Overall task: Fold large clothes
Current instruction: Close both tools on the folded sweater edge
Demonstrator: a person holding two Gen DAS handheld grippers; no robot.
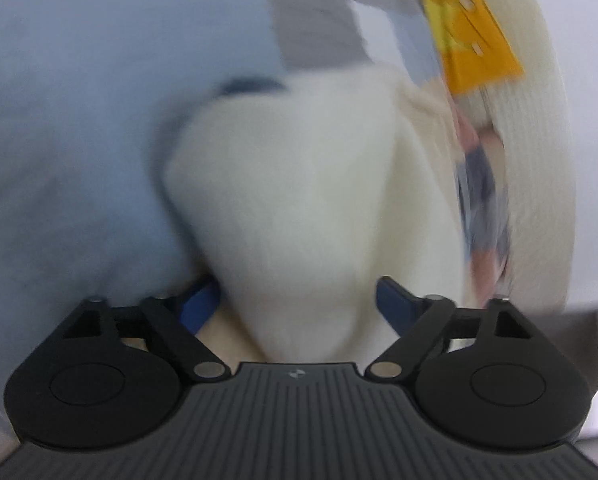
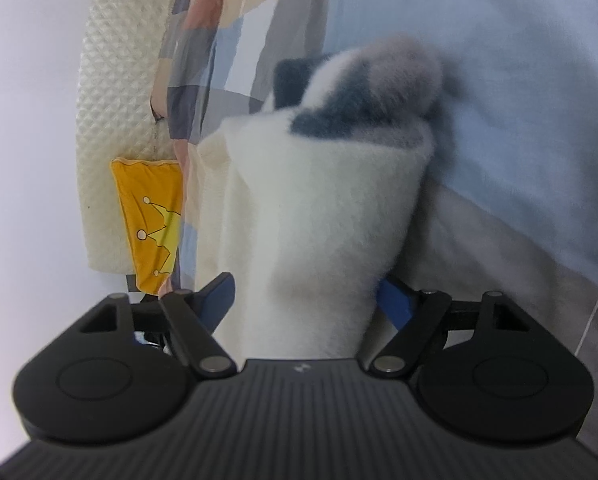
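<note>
A thick fold of white fleece garment point(image 2: 319, 208) is pinched by the right gripper point(image 2: 305, 300) over the blue bedsheet point(image 2: 519, 60), prob. to keep layers together. Same fleece is bunched btwn the left gripper point(image 1: 299, 304) fingers; pinch vs. spread can't be told, view blurred.

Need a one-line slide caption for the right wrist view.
Right gripper closed on a bunched white fleece garment over a light blue bedsheet.
</note>
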